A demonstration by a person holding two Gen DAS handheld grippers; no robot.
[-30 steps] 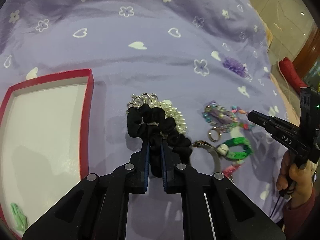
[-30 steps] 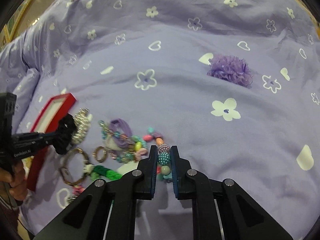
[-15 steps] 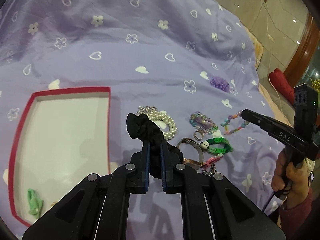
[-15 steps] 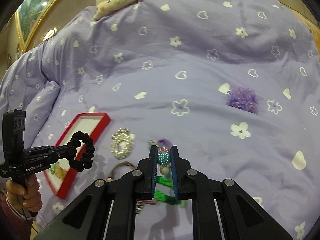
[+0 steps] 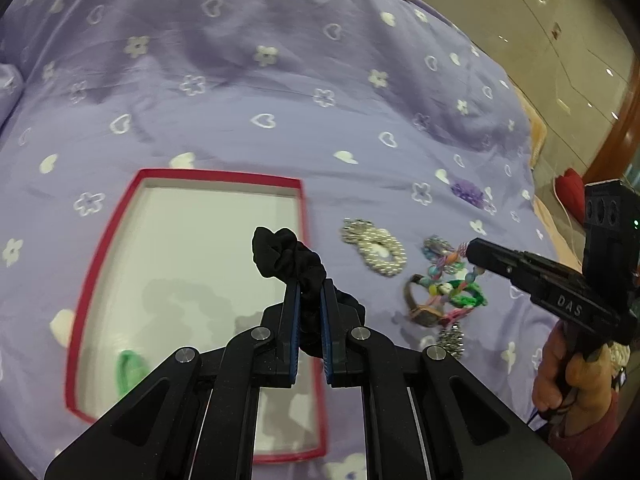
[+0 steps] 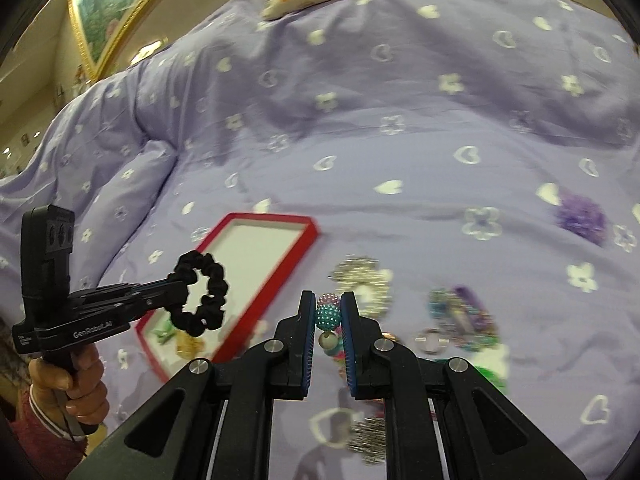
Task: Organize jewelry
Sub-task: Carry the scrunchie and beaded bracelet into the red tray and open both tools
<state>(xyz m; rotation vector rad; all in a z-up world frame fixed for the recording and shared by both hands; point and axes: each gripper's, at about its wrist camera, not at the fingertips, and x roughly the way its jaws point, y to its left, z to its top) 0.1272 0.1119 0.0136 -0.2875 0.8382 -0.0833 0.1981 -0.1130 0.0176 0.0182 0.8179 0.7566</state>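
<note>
A black scrunchie (image 5: pixel 289 258) was clamped in the left tool (image 5: pixel 310 300) over the red tray (image 5: pixel 104 248); a beaded bracelet (image 6: pixel 328 316) was clamped in the right tool (image 6: pixel 327 322), with the jewelry pile (image 5: pixel 440 280) at the tray's three o'clock.

The black scrunchie (image 5: pixel 286 258) is showing as soft, matt gathered cloth, while the bumpy teal bead (image 6: pixel 328 317) of the beaded bracelet is looking like glossy plastic with a pebbled surface. The lilac bedspread (image 5: pixel 280 92) is lying as smooth matt cotton-like cloth with paler printed hearts and flowers, and the red-rimmed box (image 5: pixel 100 256) is appearing as matt card with a plain white floor. The pearl bracelet (image 5: pixel 380 250) is gleaming with a pearly sheen, and the gripper fingers (image 5: pixel 289 320) are reading as matt black plastic with shiny metal screw heads.
</note>
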